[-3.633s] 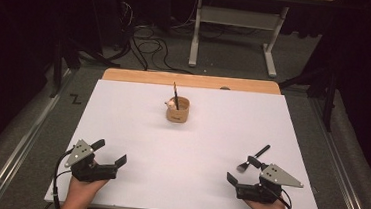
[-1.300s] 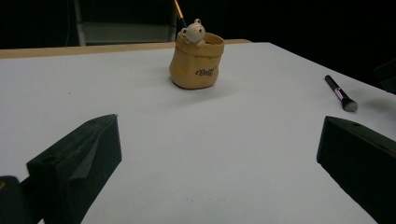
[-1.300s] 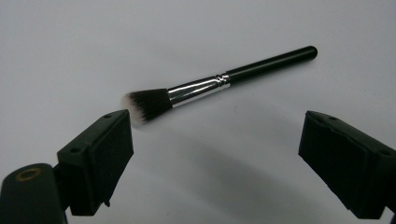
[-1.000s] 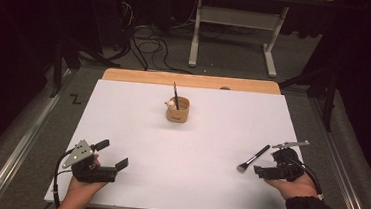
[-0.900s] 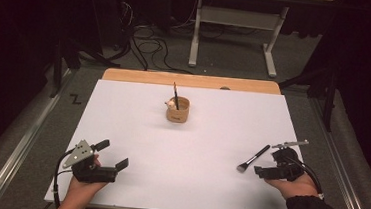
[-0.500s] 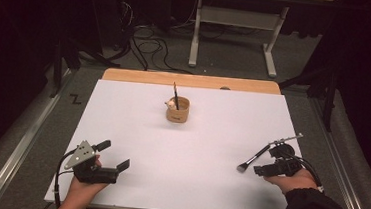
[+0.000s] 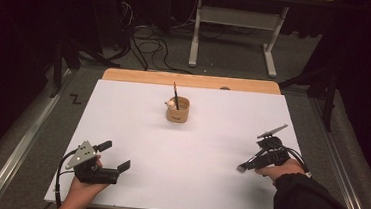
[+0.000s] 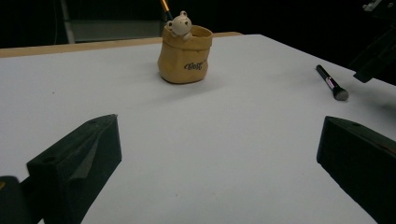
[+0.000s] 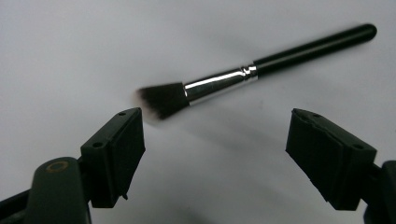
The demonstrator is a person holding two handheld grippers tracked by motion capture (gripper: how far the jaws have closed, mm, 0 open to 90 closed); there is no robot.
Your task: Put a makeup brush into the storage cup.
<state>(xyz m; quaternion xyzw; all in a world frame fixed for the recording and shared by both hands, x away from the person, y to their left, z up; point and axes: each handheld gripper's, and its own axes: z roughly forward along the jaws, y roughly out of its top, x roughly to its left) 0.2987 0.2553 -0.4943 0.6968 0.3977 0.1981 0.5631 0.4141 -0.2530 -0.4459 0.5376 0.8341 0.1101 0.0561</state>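
Note:
A black-handled makeup brush (image 9: pixel 217 84) with a silver collar and dark bristles lies flat on the white table (image 7: pixel 182 184) at the right. My right gripper (image 9: pixel 219 140) hovers over it, pointing down. Its jaws are open but have just been closing, and the brush sits just beyond the pads, untouched. From the high view the right gripper (image 7: pixel 260 160) covers the handle, with the bristle end of the brush (image 7: pixel 244 167) poking out to the left. My left gripper (image 7: pixel 116 155) rests open and empty at the front left. The left gripper view shows the brush (image 8: pixel 330 83) too.
A small tan pot (image 7: pixel 178 110) with a bear figure on its rim stands at the back middle, with a thin dark stick (image 7: pixel 175 94) standing in it. It also appears as the pot (image 8: pixel 184 58) in the left gripper view. A wooden strip (image 7: pixel 190 81) runs along the far edge.
My right gripper has moved left from beside the brush to above its handle and tipped down toward it. The brush and the left gripper have stayed put.

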